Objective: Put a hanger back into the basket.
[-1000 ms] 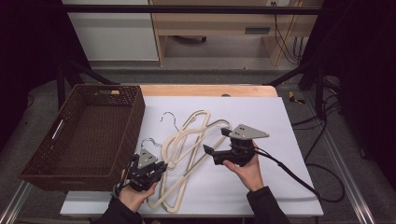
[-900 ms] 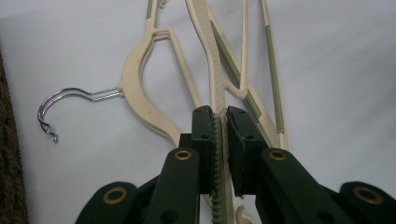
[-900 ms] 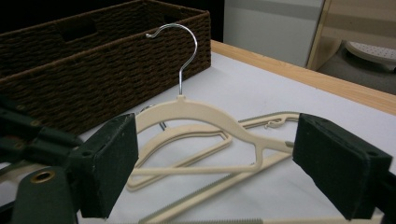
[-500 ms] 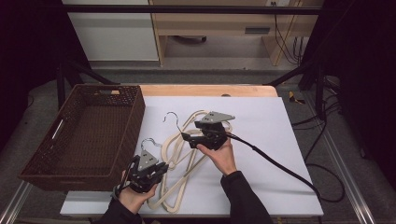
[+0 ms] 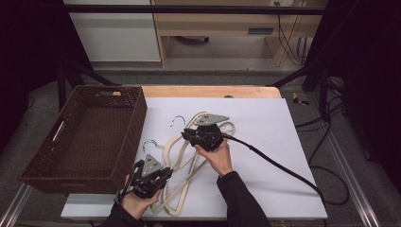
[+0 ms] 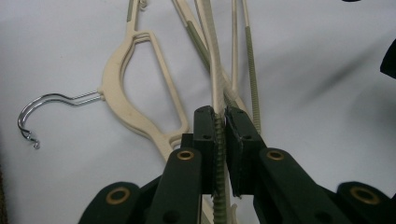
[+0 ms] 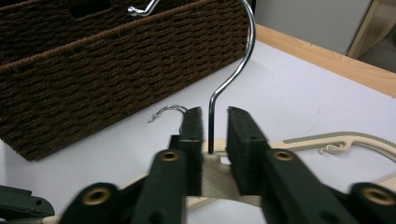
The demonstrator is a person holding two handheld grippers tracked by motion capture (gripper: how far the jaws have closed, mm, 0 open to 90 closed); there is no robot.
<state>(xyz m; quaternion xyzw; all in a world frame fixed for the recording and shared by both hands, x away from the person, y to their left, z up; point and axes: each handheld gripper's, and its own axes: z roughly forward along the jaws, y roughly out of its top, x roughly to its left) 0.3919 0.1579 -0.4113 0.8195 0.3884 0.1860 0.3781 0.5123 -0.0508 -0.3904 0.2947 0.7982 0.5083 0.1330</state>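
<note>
Several cream plastic hangers (image 5: 184, 163) with metal hooks lie tangled on the white table top (image 5: 265, 123). My right gripper (image 5: 186, 135) points left at the neck of the top hanger. In the right gripper view its jaws have just been closing, and the right gripper (image 7: 215, 117) is shut on the cream neck (image 7: 214, 179), with the steel hook (image 7: 243, 60) rising between the pads. My left gripper (image 5: 158, 176) sits at the near left. In the left gripper view the left gripper (image 6: 220, 114) is shut on a ribbed hanger bar (image 6: 218, 140). Another hanger (image 6: 126, 93) lies to its left.
A dark wicker basket (image 5: 127, 142) stands at the table's left edge, close beside both grippers, and fills the far side of the right gripper view as a woven wall (image 7: 93, 79). The right gripper's cable (image 5: 279, 165) trails right across the table. A wooden strip (image 5: 213, 91) borders the far edge.
My right gripper travelled left from the right side of the hangers to the top hanger's neck and its jaws closed there. The left gripper stayed put.
</note>
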